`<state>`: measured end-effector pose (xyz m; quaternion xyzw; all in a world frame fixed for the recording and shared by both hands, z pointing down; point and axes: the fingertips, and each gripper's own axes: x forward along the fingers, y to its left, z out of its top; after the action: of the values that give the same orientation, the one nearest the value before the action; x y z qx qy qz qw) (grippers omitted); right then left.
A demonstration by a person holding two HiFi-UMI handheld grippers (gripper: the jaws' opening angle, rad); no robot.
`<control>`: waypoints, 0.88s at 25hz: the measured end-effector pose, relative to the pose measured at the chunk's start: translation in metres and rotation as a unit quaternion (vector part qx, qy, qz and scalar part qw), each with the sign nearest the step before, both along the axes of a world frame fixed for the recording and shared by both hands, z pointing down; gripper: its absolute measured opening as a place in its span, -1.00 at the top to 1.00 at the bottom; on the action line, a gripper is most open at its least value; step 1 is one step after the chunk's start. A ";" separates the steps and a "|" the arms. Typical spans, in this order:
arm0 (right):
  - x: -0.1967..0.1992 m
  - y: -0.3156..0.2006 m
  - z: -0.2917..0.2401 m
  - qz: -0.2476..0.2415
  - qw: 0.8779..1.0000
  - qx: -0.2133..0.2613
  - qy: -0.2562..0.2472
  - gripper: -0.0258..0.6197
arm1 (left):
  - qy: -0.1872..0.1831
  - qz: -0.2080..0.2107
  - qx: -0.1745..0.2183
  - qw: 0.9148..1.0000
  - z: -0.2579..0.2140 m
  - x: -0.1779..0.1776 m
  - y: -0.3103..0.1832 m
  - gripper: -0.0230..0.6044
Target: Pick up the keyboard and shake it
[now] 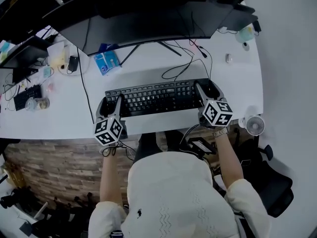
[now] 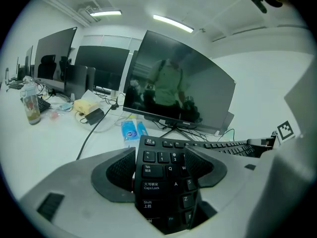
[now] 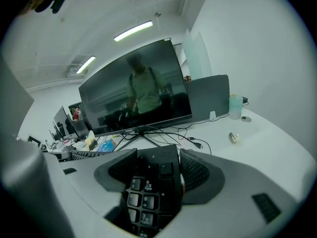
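Observation:
A black keyboard spans the white desk in front of the curved monitor. My left gripper is shut on the keyboard's left end, with the Tab and Caps Lock keys between its jaws in the left gripper view. My right gripper is shut on the right end, its jaws pinching the numeric-pad corner. In both gripper views the keyboard looks tilted and raised off the desk.
A blue packet lies behind the keyboard beside the monitor stand, with black cables looping over the desk. A small white fan sits at the desk's right corner. Clutter and a second keyboard fill the left side.

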<state>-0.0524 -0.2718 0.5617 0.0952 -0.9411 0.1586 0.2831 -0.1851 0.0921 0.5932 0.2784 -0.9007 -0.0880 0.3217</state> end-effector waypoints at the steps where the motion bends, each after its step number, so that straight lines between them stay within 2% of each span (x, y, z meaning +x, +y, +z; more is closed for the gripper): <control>1: 0.002 0.001 0.004 0.001 1.000 -0.001 0.004 0.12 | 0.002 0.001 -0.002 1.000 0.003 0.001 0.001 -0.02; 11: 0.020 0.004 0.033 0.005 1.000 -0.017 0.025 0.12 | 0.030 0.006 -0.012 0.999 0.028 0.017 0.004 -0.02; 22: 0.035 0.017 0.076 -0.001 0.997 -0.039 0.073 0.12 | 0.073 0.002 -0.037 0.997 0.066 0.039 0.019 -0.02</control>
<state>-0.0176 -0.2549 0.6376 0.0946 -0.9113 0.1872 0.3543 -0.1464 0.1115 0.6593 0.2608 -0.8771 -0.0745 0.3965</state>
